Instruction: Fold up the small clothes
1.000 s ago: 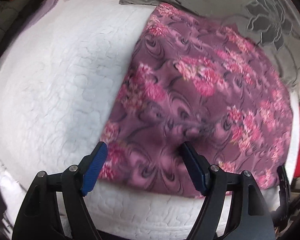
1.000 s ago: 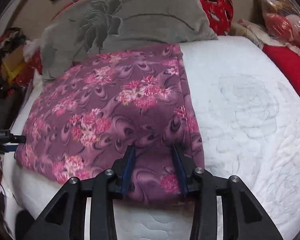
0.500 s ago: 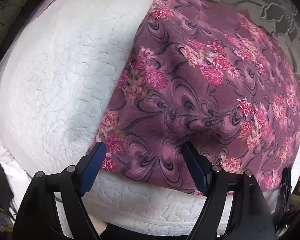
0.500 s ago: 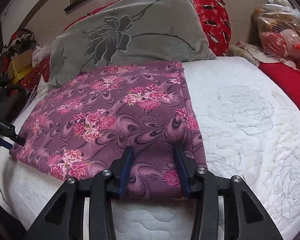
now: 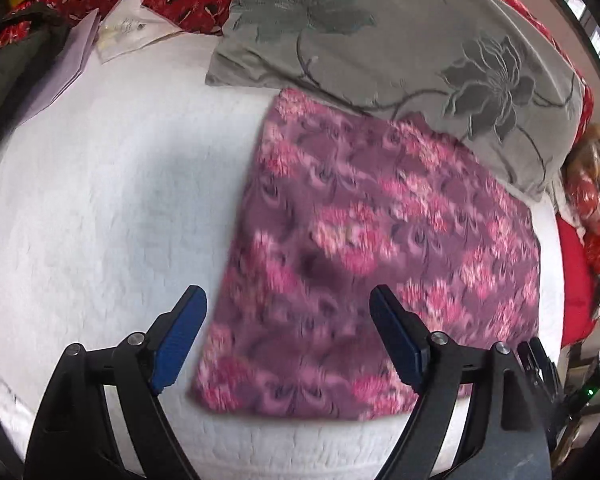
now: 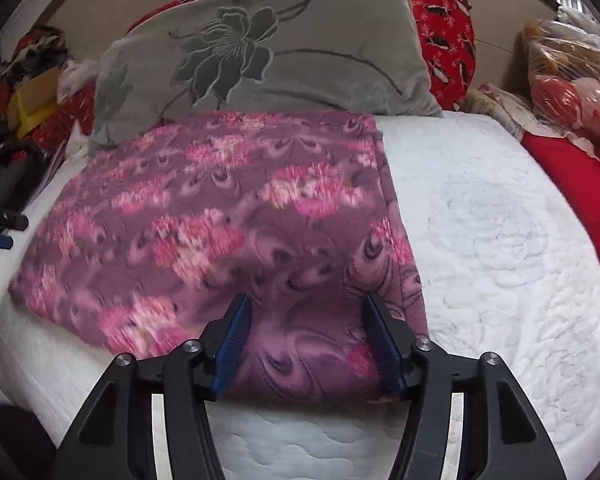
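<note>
Lying flat on the white bed, the purple floral cloth reaches from the near edge back to the grey pillow. We see our right tool part open, its fingers straddling the cloth's near hem. Our left tool gapes wide above the cloth's near corner, holding nothing.

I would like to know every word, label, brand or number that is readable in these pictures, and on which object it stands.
None is readable.
The purple floral cloth, the grey pillow and the white quilt bear patterns only.
The papers beyond the quilt in the left wrist view are too small and blurred to read.
</note>
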A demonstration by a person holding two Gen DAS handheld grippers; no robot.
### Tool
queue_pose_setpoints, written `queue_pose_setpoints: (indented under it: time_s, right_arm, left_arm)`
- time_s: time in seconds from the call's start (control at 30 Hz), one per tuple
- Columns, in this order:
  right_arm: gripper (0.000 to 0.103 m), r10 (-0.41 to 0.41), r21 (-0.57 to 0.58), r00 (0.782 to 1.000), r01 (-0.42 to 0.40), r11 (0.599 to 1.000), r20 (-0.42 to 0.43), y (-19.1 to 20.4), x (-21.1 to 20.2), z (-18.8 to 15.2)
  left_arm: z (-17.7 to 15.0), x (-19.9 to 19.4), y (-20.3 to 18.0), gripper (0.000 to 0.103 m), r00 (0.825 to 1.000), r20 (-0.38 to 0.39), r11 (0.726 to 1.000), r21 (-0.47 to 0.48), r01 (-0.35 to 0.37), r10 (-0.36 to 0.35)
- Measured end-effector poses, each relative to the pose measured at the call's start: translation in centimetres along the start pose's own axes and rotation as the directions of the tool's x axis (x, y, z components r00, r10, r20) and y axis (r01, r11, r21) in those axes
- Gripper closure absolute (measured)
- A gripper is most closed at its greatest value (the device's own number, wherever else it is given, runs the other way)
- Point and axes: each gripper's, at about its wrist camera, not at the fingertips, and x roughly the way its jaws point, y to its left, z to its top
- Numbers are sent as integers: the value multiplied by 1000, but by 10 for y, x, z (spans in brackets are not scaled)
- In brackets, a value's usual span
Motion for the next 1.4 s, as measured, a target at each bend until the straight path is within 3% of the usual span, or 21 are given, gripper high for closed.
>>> queue_pose_setpoints:
  time_s: [0.03, 0.1, 0.13, 0.17, 0.2, 0.27, 0.33, 0.47, 0.57, 0.67, 0.8, 0.9, 0.93, 1.0, 1.07, 1.13, 1.17, 1.23, 1.4]
  right_arm:
    - [43, 13, 28, 1000, -13, 1000, 2, 5, -1, 5]
    - [41, 38, 51, 999, -36, 998, -34, 16, 7, 12]
    - [33, 38, 37, 995, -35, 999, -92, 27, 18, 16]
    - [24, 24, 17, 990, -21, 1000, -139, 35, 27, 16]
    - [23, -40, -35, 978, 33, 999, -203, 48, 40, 16]
    - [23, -131, -121, 976, 110, 986, -176, 69, 40, 19]
    - [23, -78, -133, 987, 58, 989, -143, 87, 30, 26]
    - [23, 73, -258, 988, -106, 960, -133, 152, 16, 32]
    - [24, 165, -397, 969, -228, 889, -186, 217, 14, 17]
    - [24, 179, -535, 962, -263, 803, -205, 270, 16, -5]
    - [24, 113, -685, 976, -213, 697, -188, 314, 29, -35]
    - [26, 50, -796, 997, -82, 600, -65, 335, 34, -55]
    - [26, 34, -818, 999, -4, 575, 19, 340, 33, -59]
    - [32, -8, -827, 994, 98, 554, 113, 345, 36, -62]
    - [71, -39, -824, 989, 138, 550, 140, 346, 45, -60]
    - [93, -65, -812, 983, 179, 555, 172, 342, 51, -57]
    - [93, -41, -800, 982, 175, 574, 186, 338, 47, -54]
    - [94, -15, -785, 973, 194, 588, 230, 334, 33, -53]
    - [97, 47, -768, 949, 221, 601, 311, 327, 9, -42]
  left_arm:
    - [5, 9, 3, 19, 1000, -18, 1000, 7, 1, -1]
    - [5, 30, -6, 19, 996, -66, 997, 39, -65, 67]
    - [4, 49, -5, 17, 986, -117, 992, 68, -108, 115]
    - [3, 62, -4, 14, 983, -149, 993, 69, -99, 109]
    - [3, 62, 4, 14, 988, -139, 998, 34, -61, 65]
    - [9, 53, 19, 14, 988, -147, 999, -22, 41, -44]
    - [16, 46, 31, 14, 983, -139, 993, -44, 113, -118]
    - [34, 35, 61, 14, 979, -115, 983, -103, 155, -166]
    - [41, 35, 84, 14, 970, -121, 968, -166, 189, -211]
    - [33, 34, 98, 14, 962, -139, 960, -190, 206, -234]
    - [32, 37, 103, 14, 957, -159, 958, -194, 209, -241]
    - [34, 37, 106, 14, 951, -167, 953, -199, 227, -262]
    - [36, 38, 105, 14, 948, -167, 952, -198, 235, -269]
    - [41, 38, 103, 14, 942, -168, 947, -191, 257, -290]
    - [48, 38, 99, 14, 924, -168, 931, -192, 312, -344]
    - [53, 39, 96, 14, 899, -173, 907, -206, 367, -402]
    - [58, 41, 92, 14, 880, -178, 890, -217, 402, -441]
    - [64, 45, 86, 14, 859, -185, 872, -224, 435, -476]
    - [75, 66, 56, 14, 849, -230, 876, -204, 436, -476]
